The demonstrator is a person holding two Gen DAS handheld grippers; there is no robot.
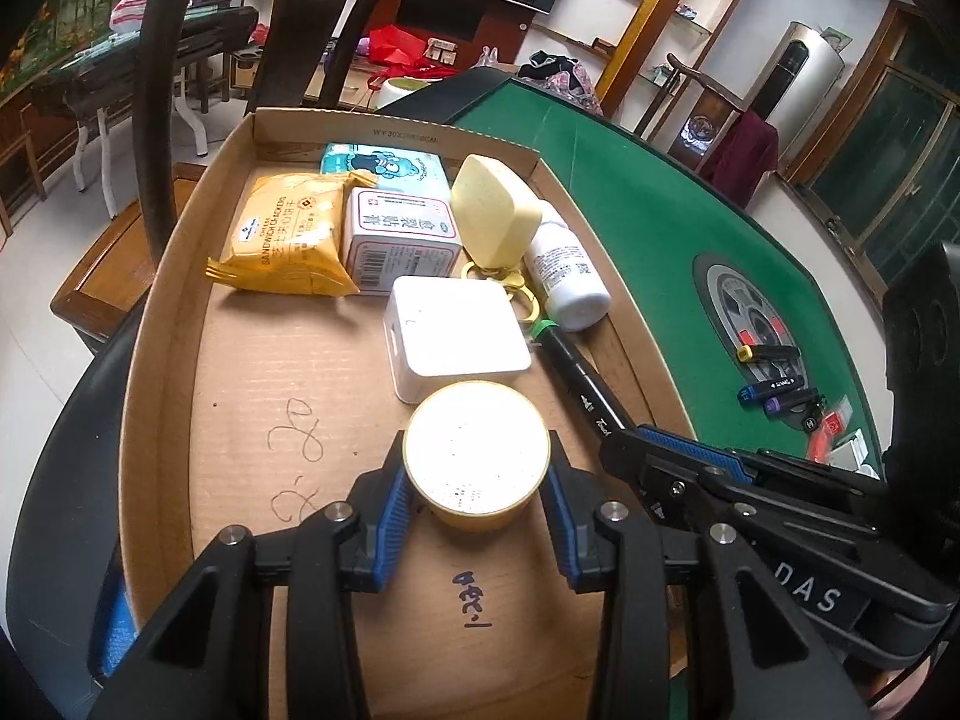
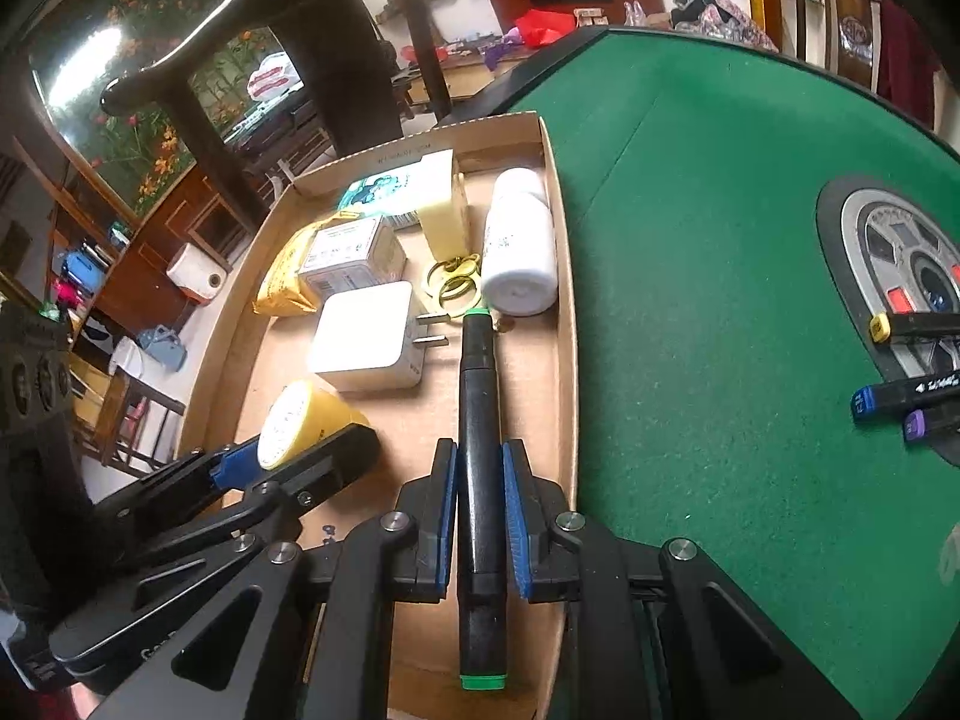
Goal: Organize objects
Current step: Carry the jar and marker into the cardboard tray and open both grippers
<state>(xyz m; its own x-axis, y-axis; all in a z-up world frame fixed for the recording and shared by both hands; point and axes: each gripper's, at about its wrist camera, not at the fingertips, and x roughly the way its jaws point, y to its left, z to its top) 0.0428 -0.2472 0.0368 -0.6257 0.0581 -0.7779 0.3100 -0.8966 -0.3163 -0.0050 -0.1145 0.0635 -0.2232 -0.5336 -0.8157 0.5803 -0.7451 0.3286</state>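
The left gripper [image 1: 477,516] reaches forward and low over the near part of the cardboard tray [image 1: 180,312], and its two blue-padded fingers [image 1: 390,534] stand on each side of a small yellow jar [image 1: 477,456]. The pads seem to touch the sides of the jar, so the fingers are clamped on it; the jar has a pale lid and sits just in front of a white charger [image 1: 456,330].

The right gripper [image 2: 480,516] comes in beside the left one, along the right wall of the tray. Its fingers [image 2: 444,516] are close together and pressed on the black marker with green caps [image 2: 477,450], which points forward into the tray (its far green end lies near a white bottle [image 2: 519,252]).

Further inside the tray there are an orange cracker packet [image 1: 282,234], a small medicine box [image 1: 399,240], a pale blue tissue pack [image 1: 384,165] and a yellow case with gold key rings [image 1: 495,213], all packed near each other at the far end.

The tray rests at the edge of a green felt table [image 2: 690,300]. On the table, well apart from the tray, lie three other markers [image 2: 900,402] with yellow, blue and purple caps
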